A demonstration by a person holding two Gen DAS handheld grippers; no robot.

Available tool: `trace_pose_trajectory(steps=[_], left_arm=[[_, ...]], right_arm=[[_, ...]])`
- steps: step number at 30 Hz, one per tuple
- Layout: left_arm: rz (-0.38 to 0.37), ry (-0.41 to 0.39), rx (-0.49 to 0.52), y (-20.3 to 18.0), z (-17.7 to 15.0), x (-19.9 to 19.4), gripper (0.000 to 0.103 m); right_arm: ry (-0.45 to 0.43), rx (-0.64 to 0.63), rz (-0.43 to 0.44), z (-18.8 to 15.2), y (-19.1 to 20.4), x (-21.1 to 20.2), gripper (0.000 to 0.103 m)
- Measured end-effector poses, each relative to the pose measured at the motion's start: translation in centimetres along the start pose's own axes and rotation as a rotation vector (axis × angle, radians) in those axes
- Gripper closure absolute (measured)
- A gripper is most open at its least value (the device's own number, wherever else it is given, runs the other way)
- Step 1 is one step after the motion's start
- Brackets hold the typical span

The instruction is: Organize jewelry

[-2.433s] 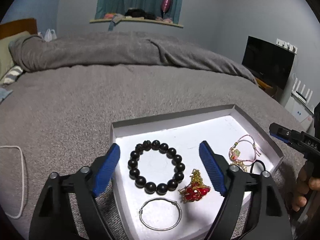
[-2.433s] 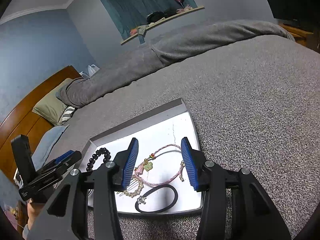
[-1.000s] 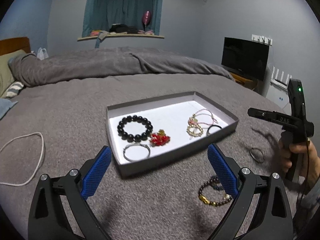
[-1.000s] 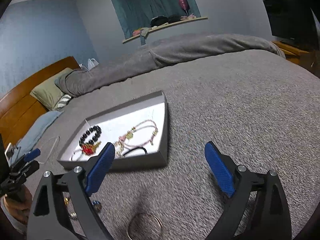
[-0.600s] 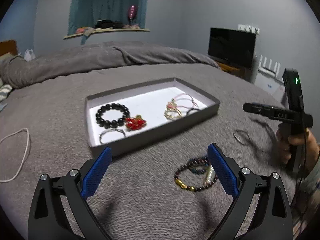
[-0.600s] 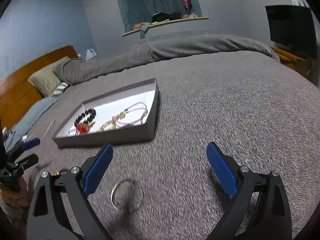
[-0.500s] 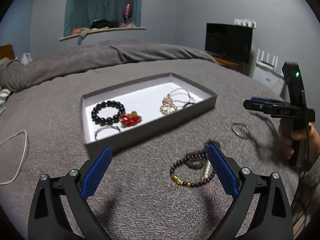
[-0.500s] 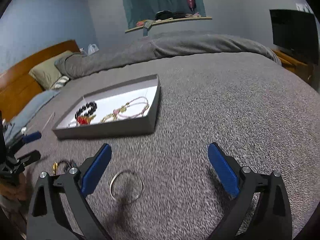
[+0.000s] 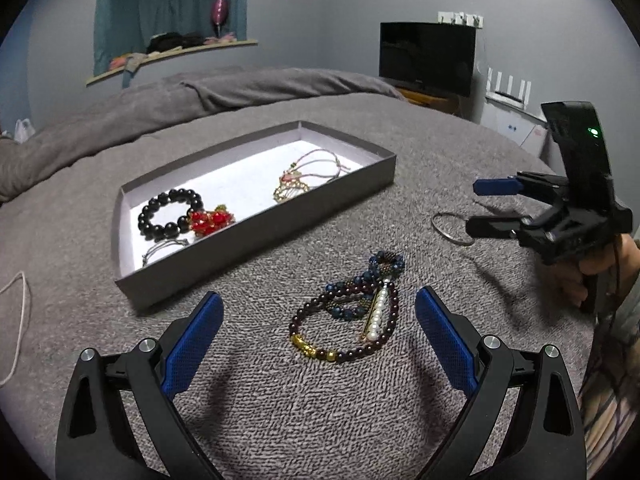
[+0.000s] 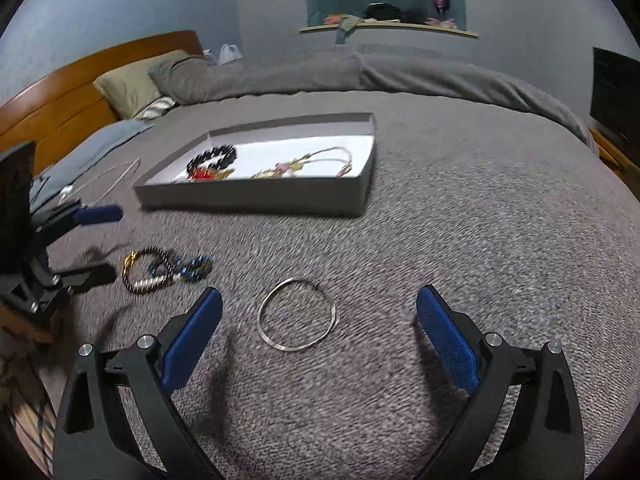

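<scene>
A grey shallow box (image 9: 256, 232) (image 10: 256, 200) lies on the grey bed cover and holds a black bead bracelet (image 9: 170, 213), a red ornament (image 9: 211, 221), a silver bangle (image 9: 164, 246) and pink and gold strings (image 9: 308, 174). A heap of beaded bracelets (image 9: 352, 308) (image 10: 164, 270) lies in front of the box. My left gripper (image 9: 318, 338) is open just before the heap. A loose silver bangle (image 10: 297, 313) (image 9: 450, 227) lies apart on the cover. My right gripper (image 10: 318, 338) is open, low over that bangle.
A white cord (image 9: 16, 320) lies on the cover at the left. Pillows (image 10: 132, 80) and a wooden headboard (image 10: 60, 92) are at the far end. A TV (image 9: 427, 58) stands by the wall past the bed's right edge.
Both grippers have pulled back from the box and dropped low. The left now faces the bead heap, the right faces the loose silver bangle. Both stay open.
</scene>
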State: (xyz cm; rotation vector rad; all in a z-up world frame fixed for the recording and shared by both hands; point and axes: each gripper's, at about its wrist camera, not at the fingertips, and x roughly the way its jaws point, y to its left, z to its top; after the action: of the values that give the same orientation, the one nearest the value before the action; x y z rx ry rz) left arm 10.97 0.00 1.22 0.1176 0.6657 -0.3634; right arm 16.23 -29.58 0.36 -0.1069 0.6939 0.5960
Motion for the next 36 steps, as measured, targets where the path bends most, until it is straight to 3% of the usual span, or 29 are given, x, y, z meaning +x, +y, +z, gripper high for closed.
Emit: trace_pose_trajectory(steps=[2, 12, 17, 22, 23, 26, 33, 36], left_arm=[[-0.008, 0.018, -0.005, 0.0, -0.1, 0.4, 0.007], [-0.027, 0.055, 0.007, -0.3, -0.6, 0.9, 0.007], [-0.038, 0.068, 0.001, -0.3, -0.7, 1.2, 0.009], [-0.055, 0.093, -0.011, -0.1, -0.8, 1.7, 0.010], [-0.067, 0.099, -0.012, -0.1, -0.9, 1.7, 0.015], [-0.088, 0.100, -0.033, 0.2, -0.9, 1.7, 0.019], [-0.086, 0.077, -0.130, 2.0, -0.6, 1.4, 0.028], [-0.065, 0.074, -0.167, 2.8, -0.5, 1.4, 0.045]], right_arm=[[0.019, -0.023, 0.005, -0.2, 0.4, 0.3, 0.014], [0.060, -0.066, -0.005, -0.4, 1.5, 1.5, 0.017], [0.073, -0.071, -0.008, -0.4, 1.5, 1.8, 0.037], [0.078, -0.081, -0.010, -0.5, 1.7, 1.9, 0.040], [0.077, -0.083, -0.002, -0.5, 1.7, 1.9, 0.048], [0.081, -0.090, -0.001, -0.5, 1.8, 2.0, 0.055], [0.082, -0.087, 0.003, -0.4, 1.8, 2.0, 0.055], [0.084, -0.085, 0.004, -0.4, 1.7, 2.0, 0.055]])
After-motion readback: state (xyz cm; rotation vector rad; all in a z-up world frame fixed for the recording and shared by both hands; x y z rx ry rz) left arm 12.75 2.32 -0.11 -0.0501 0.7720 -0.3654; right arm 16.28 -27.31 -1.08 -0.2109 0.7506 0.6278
